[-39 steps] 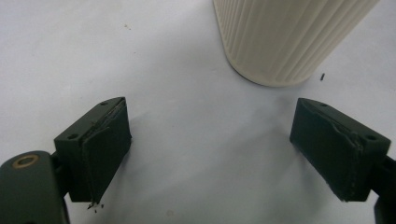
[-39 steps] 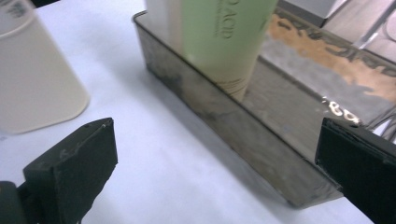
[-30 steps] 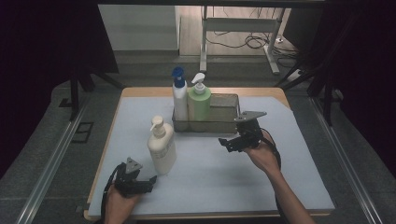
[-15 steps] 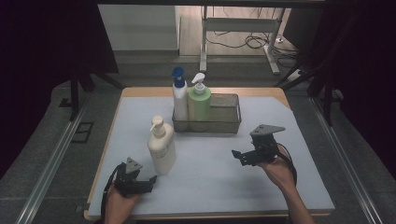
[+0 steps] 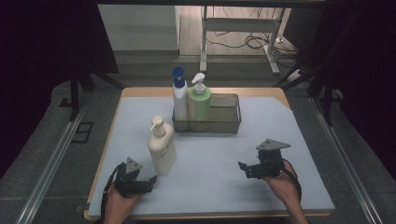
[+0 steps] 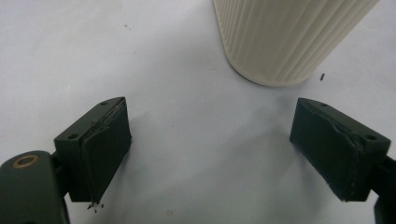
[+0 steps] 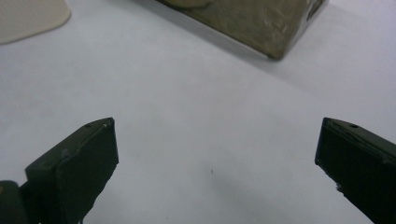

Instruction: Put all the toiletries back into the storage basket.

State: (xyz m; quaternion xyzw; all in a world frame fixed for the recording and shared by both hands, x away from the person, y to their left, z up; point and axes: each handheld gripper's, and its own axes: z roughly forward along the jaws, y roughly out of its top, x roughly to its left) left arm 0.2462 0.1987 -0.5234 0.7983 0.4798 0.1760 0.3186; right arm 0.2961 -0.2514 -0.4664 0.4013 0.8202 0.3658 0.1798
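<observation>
A cream pump bottle point(image 5: 161, 148) stands upright on the pale mat, left of centre; its ribbed base point(image 6: 285, 37) rises just beyond my left gripper's jaws. My left gripper point(image 5: 150, 179) rests open near the front left edge, nothing between its fingers point(image 6: 100, 149). A wire basket point(image 5: 224, 116) at the back holds a white bottle with a blue pump point(image 5: 179, 99) and a green bottle with a white pump point(image 5: 199, 101). My right gripper point(image 5: 242, 167) is open at the front right, low over bare mat, with the basket's corner point(image 7: 261, 23) ahead of it.
The mat point(image 5: 280, 135) covers a wooden table point(image 5: 140, 92) with dark floor and metal rails on both sides. A white metal frame point(image 5: 243, 28) and cables lie beyond the far edge. The right half of the basket holds nothing.
My right gripper has drawn back from the basket toward the front right of the table and lowered. The left gripper and the bottles have stayed put.
</observation>
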